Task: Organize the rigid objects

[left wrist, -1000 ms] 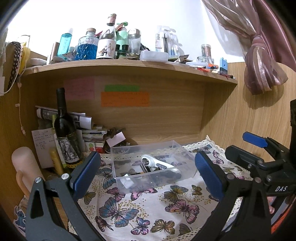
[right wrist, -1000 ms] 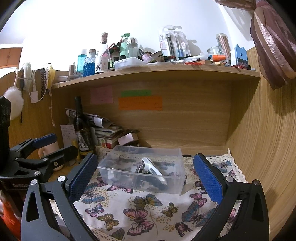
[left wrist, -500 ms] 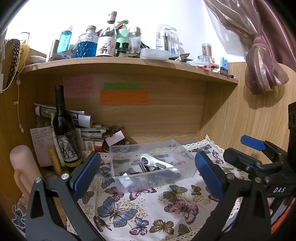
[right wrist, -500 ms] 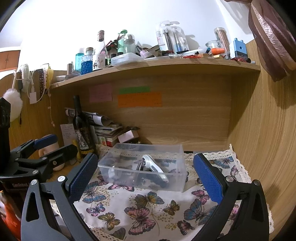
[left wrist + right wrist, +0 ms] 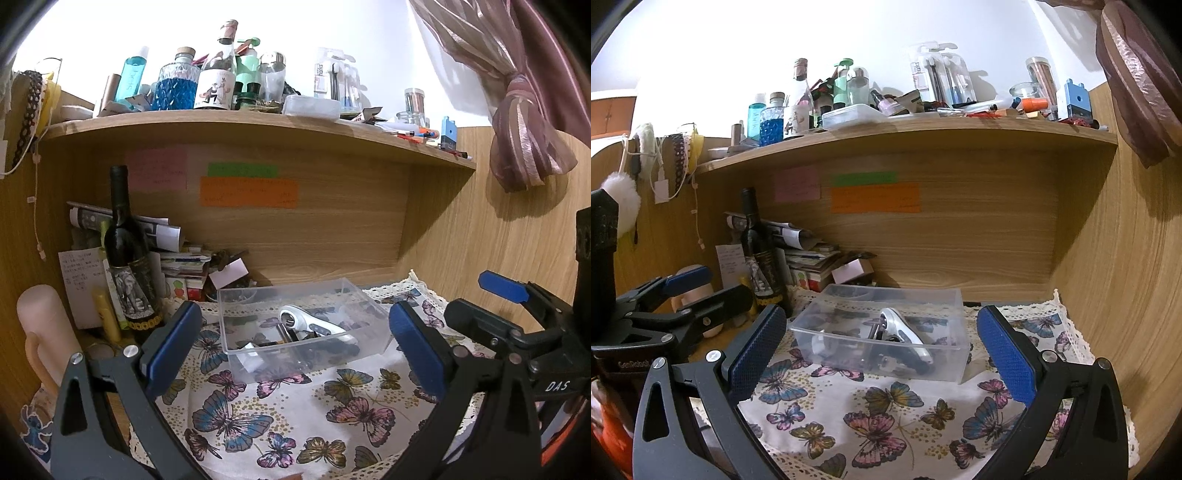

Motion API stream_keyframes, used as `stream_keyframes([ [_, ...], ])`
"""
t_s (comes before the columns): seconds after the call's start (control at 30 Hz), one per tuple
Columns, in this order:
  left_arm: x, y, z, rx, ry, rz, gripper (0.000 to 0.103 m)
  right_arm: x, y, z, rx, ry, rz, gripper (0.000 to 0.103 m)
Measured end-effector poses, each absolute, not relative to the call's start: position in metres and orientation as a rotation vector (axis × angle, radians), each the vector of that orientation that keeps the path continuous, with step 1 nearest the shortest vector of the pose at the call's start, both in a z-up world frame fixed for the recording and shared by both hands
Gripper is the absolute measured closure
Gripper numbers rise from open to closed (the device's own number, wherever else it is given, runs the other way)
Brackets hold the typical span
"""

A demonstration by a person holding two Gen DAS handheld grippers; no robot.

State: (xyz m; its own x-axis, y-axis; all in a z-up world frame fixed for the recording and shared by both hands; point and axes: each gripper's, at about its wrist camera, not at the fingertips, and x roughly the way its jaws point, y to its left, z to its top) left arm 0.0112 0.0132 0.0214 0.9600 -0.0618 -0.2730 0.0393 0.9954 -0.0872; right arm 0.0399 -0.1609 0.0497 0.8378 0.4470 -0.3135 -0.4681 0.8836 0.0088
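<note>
A clear plastic box sits on the butterfly-print cloth under the wooden shelf. Inside it lie a white and silver tool and some dark metal pieces. My left gripper stands open in front of the box, nothing between its blue pads. The right gripper is open too, facing the box from the right with empty blue pads. Each gripper shows in the other's view: the right one at the right, the left one at the left.
A dark wine bottle stands left of the box before stacked papers and boxes. A pale pink container stands at far left. Bottles and clutter fill the upper shelf. A wooden wall closes the right side.
Both grippers have drawn back and dipped slightly, so the shelf and box sit a little lower and smaller in view. Jaws stayed open; nothing in the box moved.
</note>
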Motion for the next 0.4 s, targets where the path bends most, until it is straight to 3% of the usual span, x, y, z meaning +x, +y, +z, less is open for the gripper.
stream_keyframes([
  [0.4,0.0112,0.0129,0.0206,-0.086,0.283,-0.072,0.0,0.0411,-0.1599,0.0498,-0.064,0.321,0.482,0.0],
])
